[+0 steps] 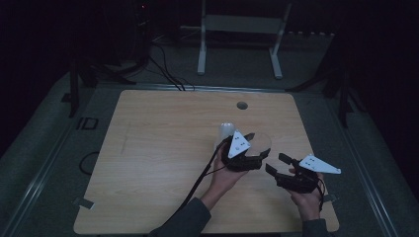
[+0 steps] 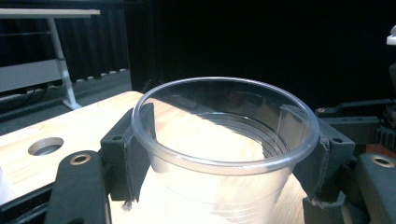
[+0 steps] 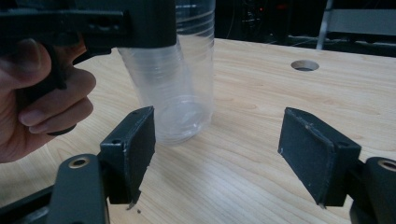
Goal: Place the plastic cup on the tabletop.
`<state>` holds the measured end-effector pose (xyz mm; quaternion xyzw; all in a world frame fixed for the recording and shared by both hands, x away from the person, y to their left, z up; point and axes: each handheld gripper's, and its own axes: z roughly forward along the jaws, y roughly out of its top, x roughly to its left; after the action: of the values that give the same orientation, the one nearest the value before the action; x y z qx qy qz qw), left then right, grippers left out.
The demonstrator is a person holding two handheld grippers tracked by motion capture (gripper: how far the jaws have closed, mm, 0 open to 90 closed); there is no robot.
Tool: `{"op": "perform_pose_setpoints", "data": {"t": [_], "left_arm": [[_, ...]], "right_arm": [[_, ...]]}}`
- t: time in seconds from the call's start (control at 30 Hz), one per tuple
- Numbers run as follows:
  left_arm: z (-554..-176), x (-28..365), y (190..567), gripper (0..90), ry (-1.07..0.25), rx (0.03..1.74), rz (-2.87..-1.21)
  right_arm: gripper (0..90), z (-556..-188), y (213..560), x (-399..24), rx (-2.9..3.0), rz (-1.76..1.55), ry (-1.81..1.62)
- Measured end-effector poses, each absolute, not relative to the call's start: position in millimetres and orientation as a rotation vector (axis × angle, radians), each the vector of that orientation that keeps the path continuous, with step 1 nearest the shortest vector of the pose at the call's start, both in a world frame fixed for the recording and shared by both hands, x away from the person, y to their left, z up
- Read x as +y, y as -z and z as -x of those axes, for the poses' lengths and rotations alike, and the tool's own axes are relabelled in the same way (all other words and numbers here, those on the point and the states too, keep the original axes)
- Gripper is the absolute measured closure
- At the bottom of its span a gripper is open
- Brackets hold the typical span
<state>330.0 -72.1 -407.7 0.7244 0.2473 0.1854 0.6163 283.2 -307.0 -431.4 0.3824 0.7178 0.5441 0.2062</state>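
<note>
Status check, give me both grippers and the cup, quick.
Left gripper shut on clear plastic cup, jaws at its rim. Right gripper open, empty, beside it. Second cup stands behind. Nothing blocking on the table.

Left gripper [image 1: 258, 146]: held in the left hand [image 1: 225, 173], jaws closed against opposite sides of a clear plastic cup [image 2: 224, 154] just under its rim.
Right gripper [image 1: 275, 164]: held in the right hand [image 1: 307, 200], jaws spread wide, nothing between them, just right of the left gripper.
</note>
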Motion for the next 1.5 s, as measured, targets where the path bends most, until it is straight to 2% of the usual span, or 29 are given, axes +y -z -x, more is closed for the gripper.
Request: {"op": "perform_pose_setpoints", "data": {"t": [1.5], "left_arm": [[-328.2,-80.5,439.1,29.0,-0.423,0.588,-1.692]], "right_arm": [[27.0,-279.5,427.1,-321.6,1.925,-1.095,-1.54]]}}
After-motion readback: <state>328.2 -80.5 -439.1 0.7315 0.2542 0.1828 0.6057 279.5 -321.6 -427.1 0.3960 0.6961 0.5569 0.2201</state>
